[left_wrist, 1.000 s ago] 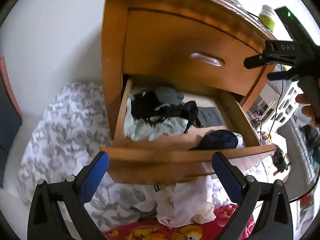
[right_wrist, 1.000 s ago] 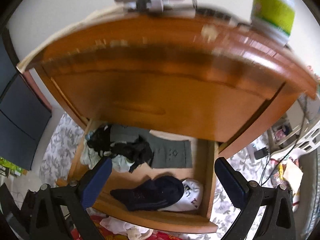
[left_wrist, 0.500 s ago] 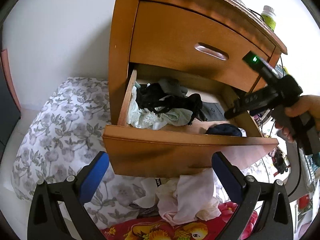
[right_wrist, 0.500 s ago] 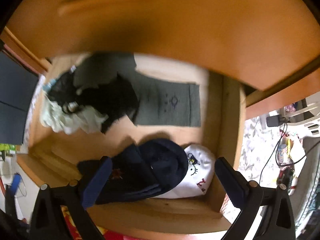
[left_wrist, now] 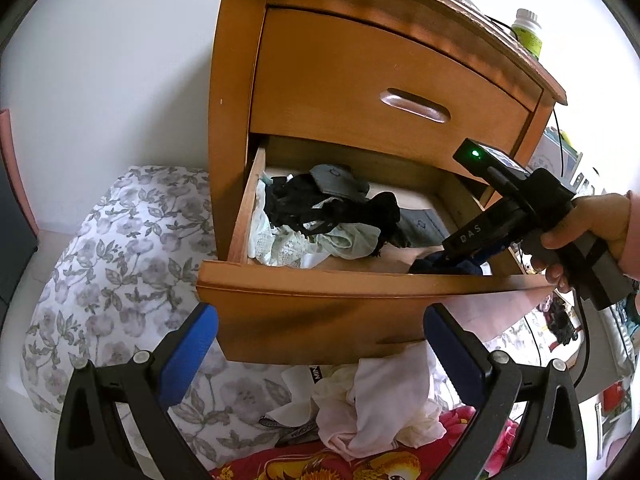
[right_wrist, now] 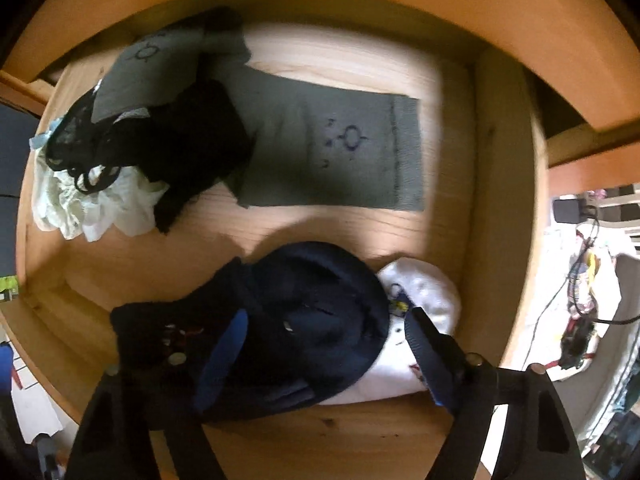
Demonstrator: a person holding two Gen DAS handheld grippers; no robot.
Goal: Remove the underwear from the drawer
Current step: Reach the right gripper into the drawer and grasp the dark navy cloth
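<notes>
The right gripper (right_wrist: 320, 344) has its fingers spread but closing around the dark blue soft cloth underwear (right_wrist: 288, 328). The cloth lies right between them, long side across. The left gripper (left_wrist: 320, 344) waits spread, farther off.

The open wooden drawer (right_wrist: 504, 200) carries the garments on its floor. Far left: a tangle of black lace underwear (right_wrist: 168, 148) over pale green-white fabric (right_wrist: 96, 200). Far centre: a flat grey sock (right_wrist: 332, 152). Near right: a dark navy garment (right_wrist: 316, 320) overlapping a white one (right_wrist: 424, 292).
</notes>
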